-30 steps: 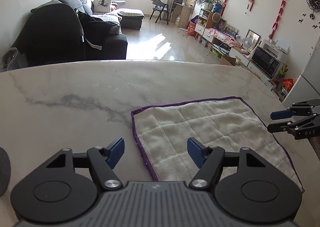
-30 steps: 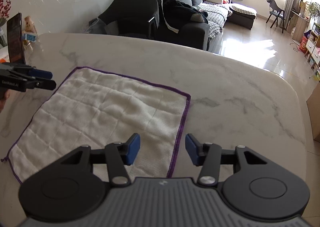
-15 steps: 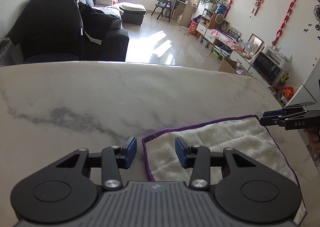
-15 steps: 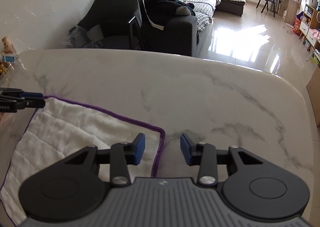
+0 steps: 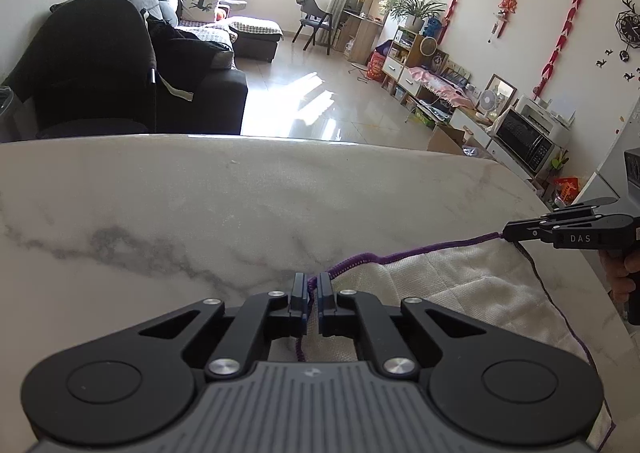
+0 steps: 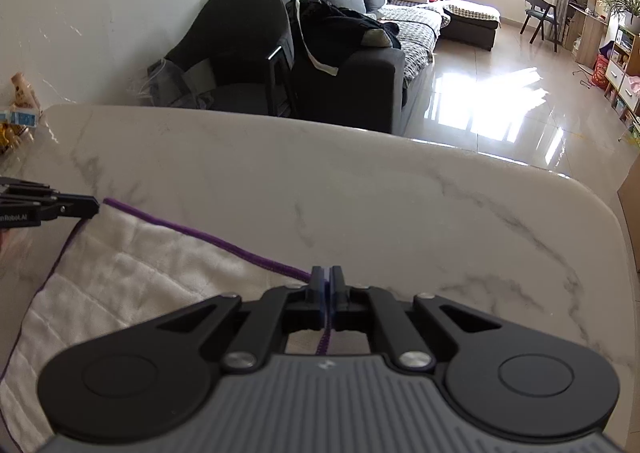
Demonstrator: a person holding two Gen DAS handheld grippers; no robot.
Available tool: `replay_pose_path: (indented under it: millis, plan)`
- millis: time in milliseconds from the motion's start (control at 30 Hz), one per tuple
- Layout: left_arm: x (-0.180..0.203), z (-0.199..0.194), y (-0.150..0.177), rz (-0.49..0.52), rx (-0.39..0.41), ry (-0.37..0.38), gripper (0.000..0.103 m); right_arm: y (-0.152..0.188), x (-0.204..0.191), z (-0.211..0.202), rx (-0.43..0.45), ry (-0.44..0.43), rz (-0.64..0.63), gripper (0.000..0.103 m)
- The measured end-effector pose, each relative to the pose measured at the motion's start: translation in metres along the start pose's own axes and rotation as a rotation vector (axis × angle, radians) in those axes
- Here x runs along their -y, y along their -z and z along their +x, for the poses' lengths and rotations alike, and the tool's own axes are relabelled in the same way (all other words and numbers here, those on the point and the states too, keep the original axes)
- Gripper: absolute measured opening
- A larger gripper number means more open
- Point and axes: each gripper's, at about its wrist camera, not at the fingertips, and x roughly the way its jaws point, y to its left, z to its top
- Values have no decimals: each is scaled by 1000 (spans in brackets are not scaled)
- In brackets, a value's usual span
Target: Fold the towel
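A white quilted towel (image 5: pixel 460 293) with a purple hem lies on the marble table (image 5: pixel 200 205). My left gripper (image 5: pixel 313 289) is shut on the towel's far left corner, and the purple edge runs between its fingers. In the right wrist view my right gripper (image 6: pixel 327 285) is shut on the far right corner of the towel (image 6: pixel 132 273). Each gripper shows in the other's view: the right gripper (image 5: pixel 506 232) pinches its corner at the right edge, and the left gripper (image 6: pixel 96 207) pinches its corner at the left edge. The towel's far hem is slightly raised between the two.
The table's far edge (image 5: pixel 320 141) curves across the middle, with a dark sofa (image 5: pixel 120 65) and a shiny floor beyond. Small items (image 6: pixel 20 113) stand at the table's far left corner. A hand (image 5: pixel 624 273) holds the right gripper's handle.
Both grippers moved forward to the towel's far corners and went from open to shut on them. The far hem has lifted a little off the table.
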Motion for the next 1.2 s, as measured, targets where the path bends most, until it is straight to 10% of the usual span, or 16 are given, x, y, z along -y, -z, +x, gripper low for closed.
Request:
replay_pose_path:
  millis: [500, 1200]
  plan:
    - [23, -44, 25, 55, 46, 52, 2, 11, -21, -57, 98, -66, -46, 2]
    - [42, -64, 90, 177, -20, -13, 2, 83, -43, -80, 2, -95, -86, 4]
